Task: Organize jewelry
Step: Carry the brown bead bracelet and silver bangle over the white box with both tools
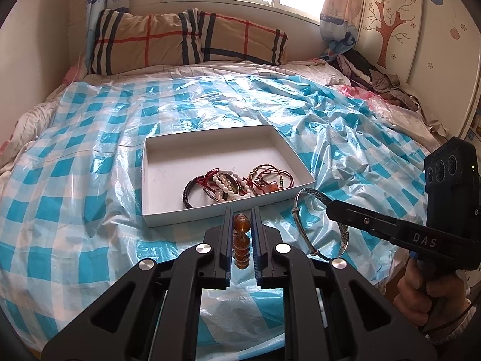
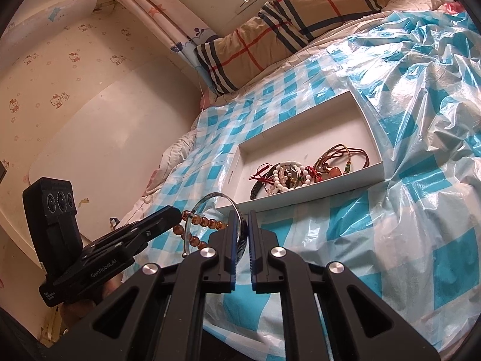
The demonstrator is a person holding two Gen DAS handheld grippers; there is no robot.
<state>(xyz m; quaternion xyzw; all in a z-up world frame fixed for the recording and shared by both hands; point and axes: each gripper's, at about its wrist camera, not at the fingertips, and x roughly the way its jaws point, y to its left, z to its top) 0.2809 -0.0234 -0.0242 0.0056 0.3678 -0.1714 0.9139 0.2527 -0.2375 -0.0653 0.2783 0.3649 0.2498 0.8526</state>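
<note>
A white shallow box [image 1: 156, 210] [image 2: 303, 198] lies on the bed and holds several bracelets [image 1: 228, 185] [image 2: 288, 174] in its near right part. My left gripper [image 1: 242, 213] is shut on an amber bead bracelet [image 1: 242, 240] [image 2: 198, 225], held just in front of the box's near wall. My right gripper [image 2: 242, 215] [image 1: 330, 203] is shut on a silver bangle [image 1: 312, 224] [image 2: 207, 201], held to the right of the left gripper, near the box's near right corner.
A blue-and-white checked plastic sheet [image 1: 90, 180] [image 2: 390, 210] covers the bed. Plaid pillows [image 1: 186, 39] [image 2: 300, 21] lie at the head under the window. A pile of clothes [image 1: 375, 81] sits at the far right against a wardrobe.
</note>
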